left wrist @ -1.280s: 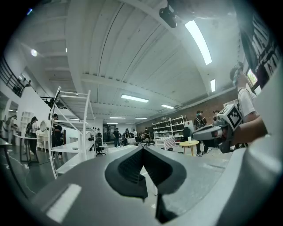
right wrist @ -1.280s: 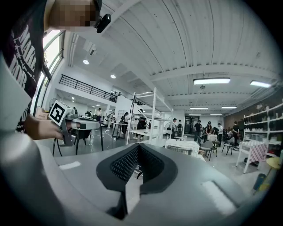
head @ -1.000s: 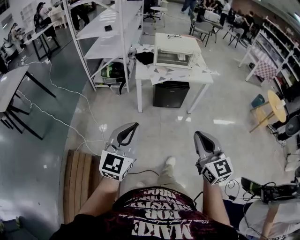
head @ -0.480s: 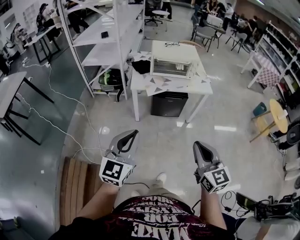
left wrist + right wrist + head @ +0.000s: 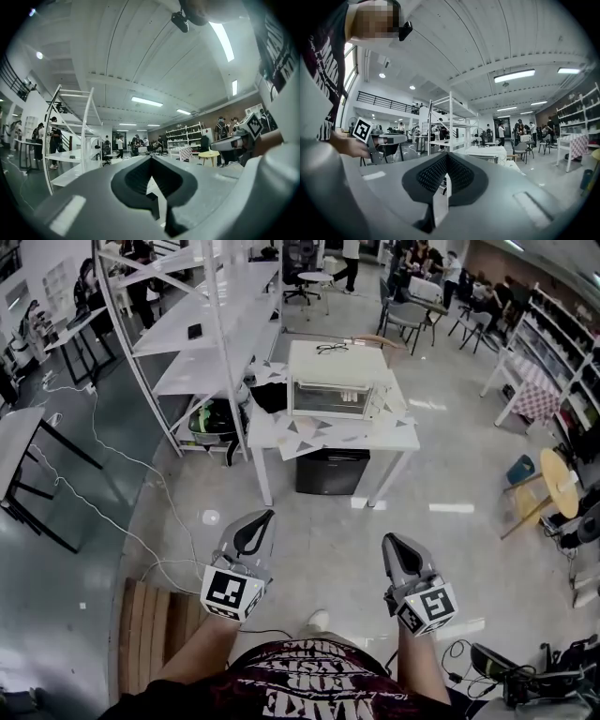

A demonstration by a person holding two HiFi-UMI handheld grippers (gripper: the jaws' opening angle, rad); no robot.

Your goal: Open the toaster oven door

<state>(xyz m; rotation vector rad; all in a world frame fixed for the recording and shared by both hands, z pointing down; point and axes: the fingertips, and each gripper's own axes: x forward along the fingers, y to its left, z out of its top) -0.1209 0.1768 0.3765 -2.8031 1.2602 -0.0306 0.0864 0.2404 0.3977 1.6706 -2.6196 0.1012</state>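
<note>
Currently your left gripper point(image 5: 263, 517) and right gripper point(image 5: 390, 541) both have jaws together, empty, near you. Oven point(image 5: 337, 381) sits far ahead on table point(image 5: 375, 435), door point(image 5: 328, 400) shut.

**Right gripper view: jaws together, oven ahead**

Right gripper point(image 5: 446, 158) fills the lower frame. Its two jaws meet at the tips, with only a thin slit below them and nothing held in it. Toaster oven point(image 5: 486, 153) at about 1 o'clock of the tips, well apart, white, on a pale table; its glass door point(image 5: 489, 158) looks shut. White shelving rack point(image 5: 450, 123) at 12 o'clock, behind the oven. At 9 o'clock, a hand point(image 5: 345, 143) holds the left gripper point(image 5: 402, 139), its marker cube point(image 5: 363, 130) facing the camera. Chairs point(image 5: 520, 151) and standing people at 3 o'clock, far off. Ceiling light strip point(image 5: 514, 75) at 1 o'clock, high.
</note>
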